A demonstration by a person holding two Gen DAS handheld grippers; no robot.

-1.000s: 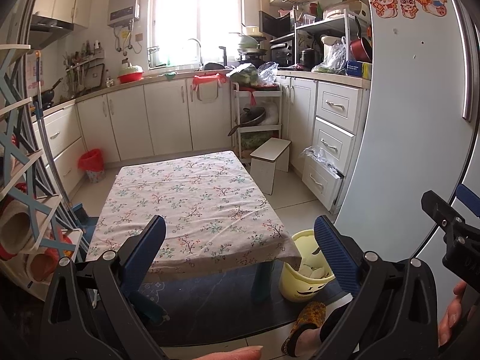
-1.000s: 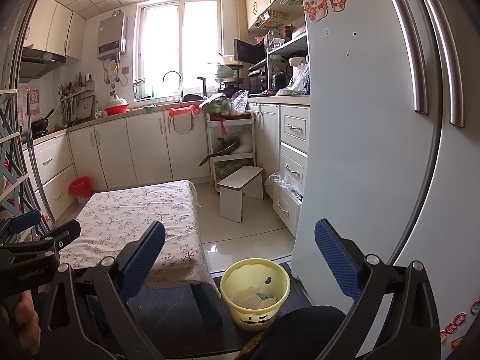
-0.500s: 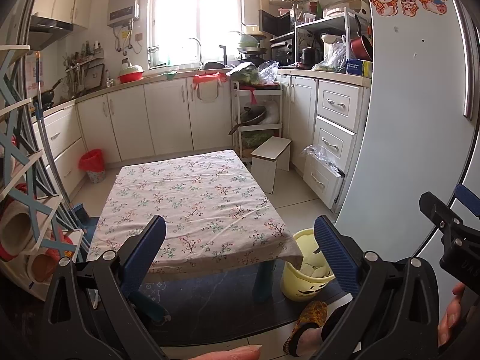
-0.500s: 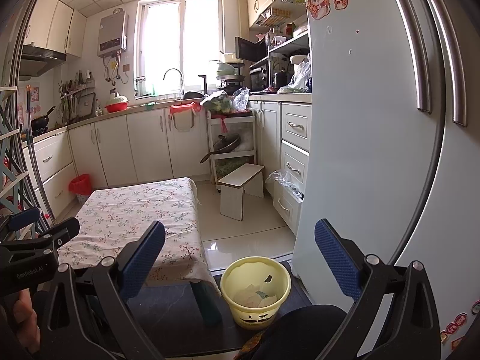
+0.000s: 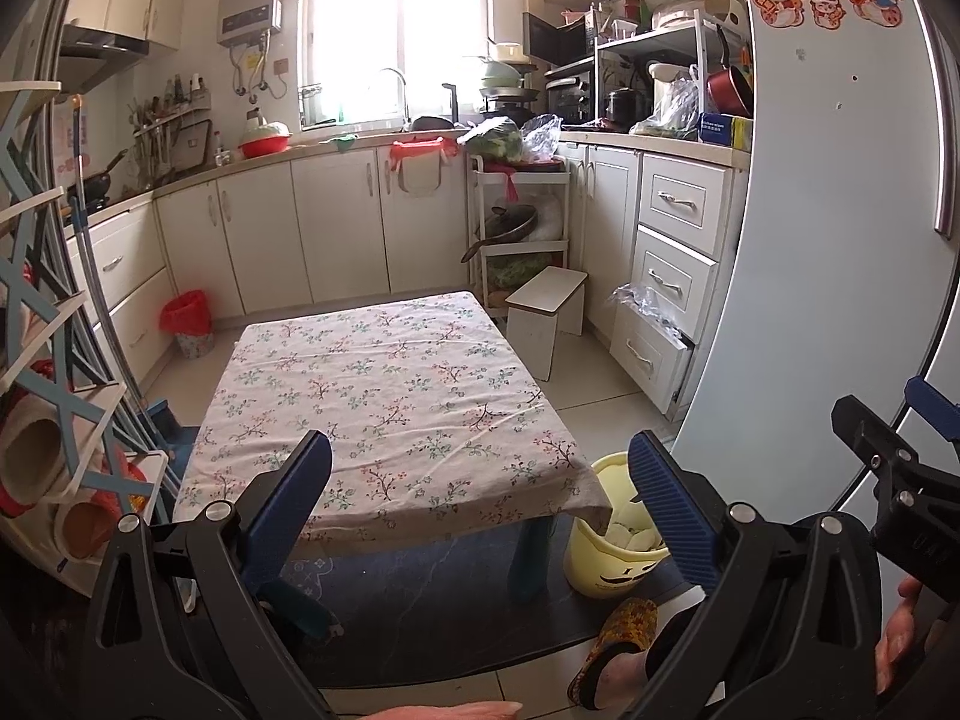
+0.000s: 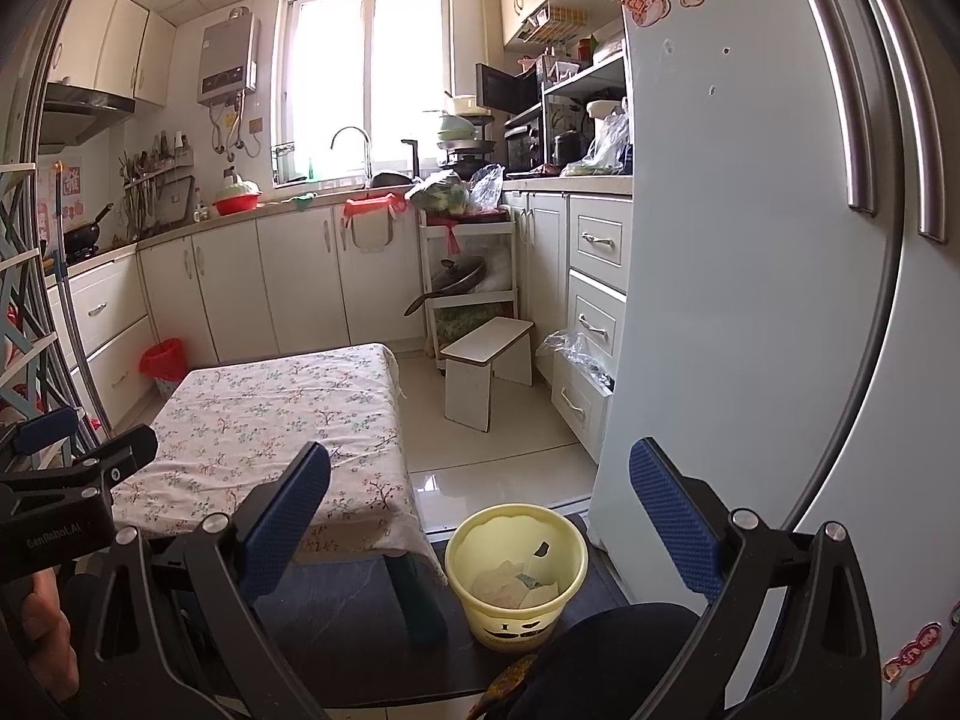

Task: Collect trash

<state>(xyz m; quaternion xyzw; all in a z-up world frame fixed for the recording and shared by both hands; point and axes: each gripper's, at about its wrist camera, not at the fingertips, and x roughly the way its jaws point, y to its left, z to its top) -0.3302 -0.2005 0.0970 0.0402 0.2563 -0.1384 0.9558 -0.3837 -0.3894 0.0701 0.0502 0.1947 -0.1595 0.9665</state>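
Your left gripper (image 5: 480,492) wide, empty over table (image 5: 384,384); right gripper (image 6: 480,504) wide above yellow bin (image 6: 516,576) holding paper scraps (image 6: 510,585).

Left gripper (image 5: 480,501): black angular frame, silver screw heads at the joints, two fingers (image 5: 288,504) faced with ribbed blue pads. Right gripper (image 6: 480,513): same black frame and screws; pads (image 6: 675,525) blue, finely textured. White lettering marks the left gripper's black body in the right view. Bare skin of the right hand (image 5: 900,636) shows; foot in patterned slipper (image 5: 612,639).
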